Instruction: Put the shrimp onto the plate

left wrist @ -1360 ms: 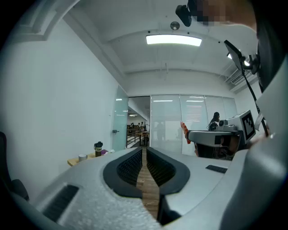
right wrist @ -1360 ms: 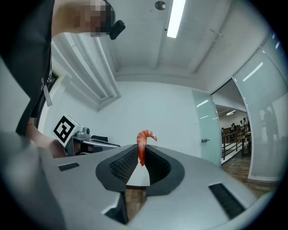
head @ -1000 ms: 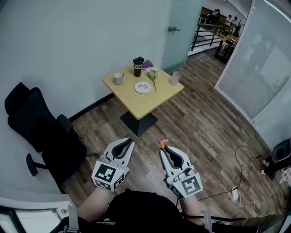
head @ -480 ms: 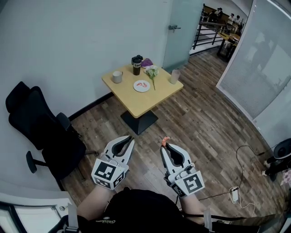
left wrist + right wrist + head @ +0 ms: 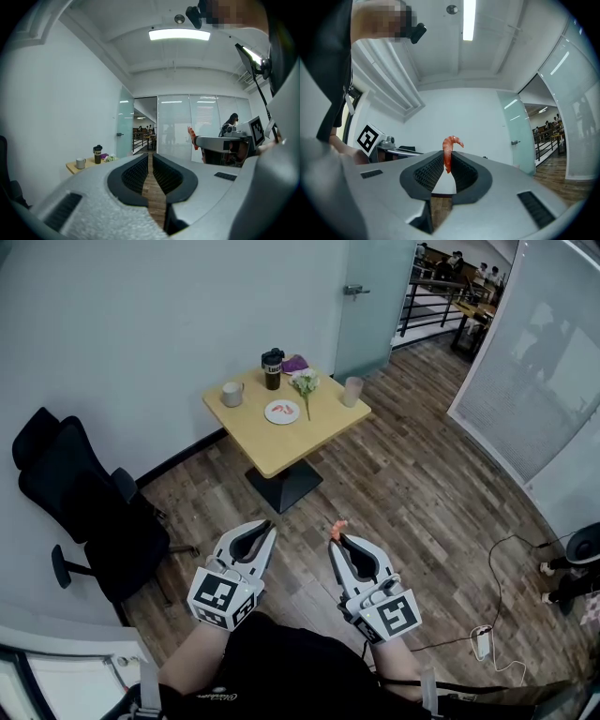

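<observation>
The right gripper (image 5: 336, 542) has its jaws clamped on the shrimp (image 5: 448, 154), likely for carrying; the plate (image 5: 270, 415) sits at twelve o'clock on the far worktop (image 5: 281, 444); the left gripper (image 5: 268, 531) jaws are nearly together and empty.

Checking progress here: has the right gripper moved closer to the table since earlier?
No. The right gripper, shut on the shrimp, sits as far short of the table as before.

The left gripper (image 5: 266, 527) and right gripper (image 5: 336, 542) had light grey moulded shells. Their jaws were lined with black ribbed pads (image 5: 136, 174). Each gripper carried a white cube (image 5: 225, 601) printed with black square markers. The person wore a black top (image 5: 281, 667) bearing small pale lettering, too small to read.
</observation>
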Tool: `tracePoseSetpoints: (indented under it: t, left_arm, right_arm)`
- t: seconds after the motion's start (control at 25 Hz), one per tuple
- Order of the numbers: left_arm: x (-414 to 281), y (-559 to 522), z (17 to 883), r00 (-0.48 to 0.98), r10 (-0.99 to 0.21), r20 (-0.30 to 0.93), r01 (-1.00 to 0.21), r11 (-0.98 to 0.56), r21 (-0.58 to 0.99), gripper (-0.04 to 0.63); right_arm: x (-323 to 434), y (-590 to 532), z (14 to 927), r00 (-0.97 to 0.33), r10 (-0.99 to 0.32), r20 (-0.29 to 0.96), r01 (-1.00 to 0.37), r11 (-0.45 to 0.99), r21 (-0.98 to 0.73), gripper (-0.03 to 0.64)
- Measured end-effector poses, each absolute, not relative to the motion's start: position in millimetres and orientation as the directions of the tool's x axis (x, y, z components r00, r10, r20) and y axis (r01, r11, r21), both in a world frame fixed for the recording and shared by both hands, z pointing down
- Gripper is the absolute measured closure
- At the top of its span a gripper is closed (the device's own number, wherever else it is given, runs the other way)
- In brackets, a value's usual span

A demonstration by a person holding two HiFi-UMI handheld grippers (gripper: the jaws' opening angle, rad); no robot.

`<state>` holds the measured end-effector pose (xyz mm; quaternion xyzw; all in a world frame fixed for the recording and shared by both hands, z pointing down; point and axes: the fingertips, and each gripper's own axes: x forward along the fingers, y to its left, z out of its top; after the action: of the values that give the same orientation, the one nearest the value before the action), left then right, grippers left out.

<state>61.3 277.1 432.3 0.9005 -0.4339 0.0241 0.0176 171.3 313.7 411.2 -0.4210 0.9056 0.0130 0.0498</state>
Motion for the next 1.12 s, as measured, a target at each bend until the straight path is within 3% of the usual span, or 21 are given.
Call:
tracePoseSetpoints:
  t: [0.36,1.12]
  left_arm:
    - [86.7,278.1,427.3,0.601,-0.798,0.041,-0.799,-0.602,-0.006,0.562]
    - [52.5,208.5,425.4,0.579,-0.815,-0.004,-0.815,-0.579,0.0,0.563]
  right_arm:
    - [195.2,310.1,412.7,-0.661,-0.741,-0.121,-0.745,0.667,-0.019,0.571]
    - [157.1,244.0,410.7,-0.694,-0.712,-0.106,-0.719,0.694,0.042,0.571]
